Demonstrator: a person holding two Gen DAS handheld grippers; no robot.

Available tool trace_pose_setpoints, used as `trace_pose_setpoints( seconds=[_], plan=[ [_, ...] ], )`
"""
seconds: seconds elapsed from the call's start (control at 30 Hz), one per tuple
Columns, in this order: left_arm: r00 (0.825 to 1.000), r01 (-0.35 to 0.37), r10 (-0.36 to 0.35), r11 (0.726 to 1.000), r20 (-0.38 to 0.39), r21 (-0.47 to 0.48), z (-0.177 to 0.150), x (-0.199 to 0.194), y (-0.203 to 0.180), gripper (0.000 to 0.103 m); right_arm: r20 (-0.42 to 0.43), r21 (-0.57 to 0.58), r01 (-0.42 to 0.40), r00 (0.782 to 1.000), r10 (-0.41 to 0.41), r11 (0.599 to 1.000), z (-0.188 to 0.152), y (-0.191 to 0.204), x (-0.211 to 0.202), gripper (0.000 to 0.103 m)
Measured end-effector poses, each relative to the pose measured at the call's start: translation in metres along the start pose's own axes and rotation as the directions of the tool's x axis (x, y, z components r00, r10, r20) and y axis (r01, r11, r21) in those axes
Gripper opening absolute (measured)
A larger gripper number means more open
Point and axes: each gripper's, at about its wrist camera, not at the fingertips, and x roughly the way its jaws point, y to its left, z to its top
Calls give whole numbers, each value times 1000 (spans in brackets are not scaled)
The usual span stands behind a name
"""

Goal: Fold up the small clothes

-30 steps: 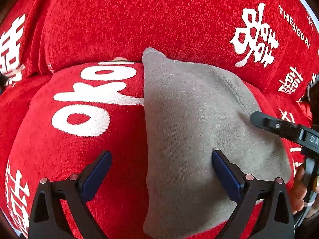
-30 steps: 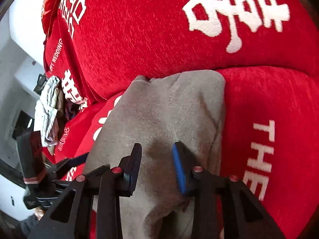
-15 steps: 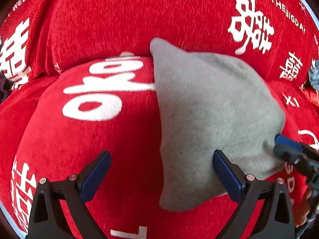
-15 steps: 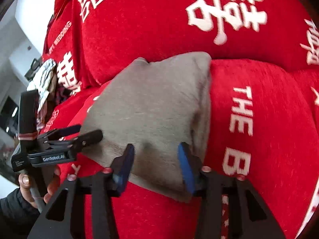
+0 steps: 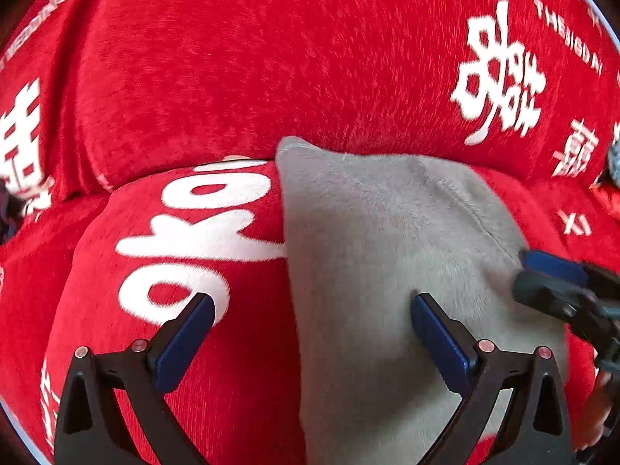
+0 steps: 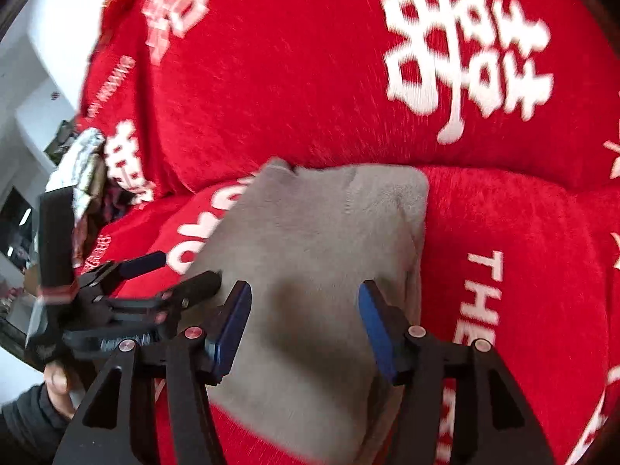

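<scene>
A grey folded garment lies flat on the red sofa seat, its far edge against the backrest. My left gripper is wide open and straddles the garment's left edge, one finger over red fabric and one over grey. My right gripper hovers over the near part of the garment; its jaws are opening, with the cloth lying beneath them and no pad pressing on it. The right gripper shows at the garment's right edge in the left wrist view. The left gripper shows at the garment's left edge in the right wrist view.
A red sofa cover with white characters and lettering covers seat and backrest. A heap of other clothes sits at the sofa's far left end. A person's hand holds the left gripper's handle. White walls lie beyond the sofa.
The right gripper's jaws have spread from nearly together to well apart over the grey garment. Both views have shifted a little. The left gripper has stayed wide open.
</scene>
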Motion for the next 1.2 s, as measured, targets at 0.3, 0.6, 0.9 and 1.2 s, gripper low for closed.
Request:
trace_pose_setpoints(
  seconds=[0.3,0.6,0.9,1.2],
  plan=[
    [992,71,-66,996,-110,50,25,37,-7,102,-147,42,33,989,-26,999,49,-30,65,61],
    [986,139,-136,990,-100,23,30,24,12,102,-14,143,175,984,-175,974,55,-56,33,67],
    [896,367,-396,915,-201,-166,13,40,41,102,13,300,-20,1000,17,954,0,-77,-8,79],
    [897,375,-393,919,-200,-124,7,42,2,74,-74,271,-92,990,116,958,-19,-48,41,69]
  ],
)
